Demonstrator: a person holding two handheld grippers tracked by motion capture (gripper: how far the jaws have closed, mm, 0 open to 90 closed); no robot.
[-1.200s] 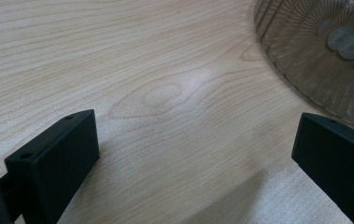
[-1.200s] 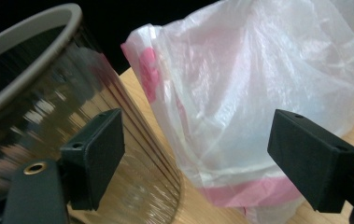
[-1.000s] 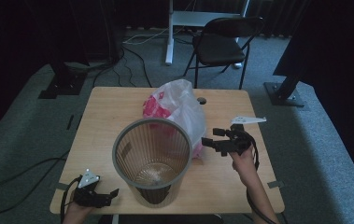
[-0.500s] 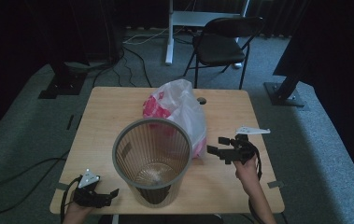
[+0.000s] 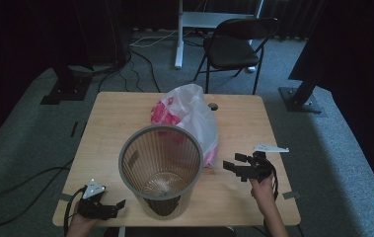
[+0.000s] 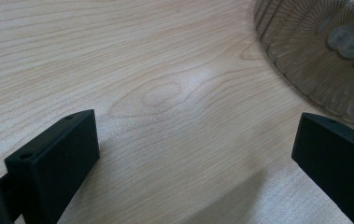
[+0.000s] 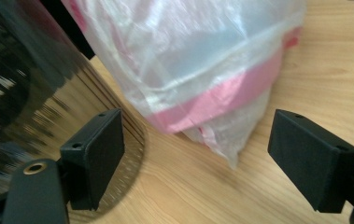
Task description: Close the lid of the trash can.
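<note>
A tall ribbed translucent waste bin point(image 5: 161, 170) stands at the front centre of the light wooden table point(image 5: 115, 118), blocking the direct path between the two sides. Behind it, touching, lies a crumpled white-and-pink plastic bag point(image 5: 194, 116). The tabletop left of the bin and the right strip of the table offer open passage.

Bin point(image 5: 161, 170) mid-table point(image 5: 253, 118), bag point(image 5: 194, 116) touching behind, tools flanking bin
</note>
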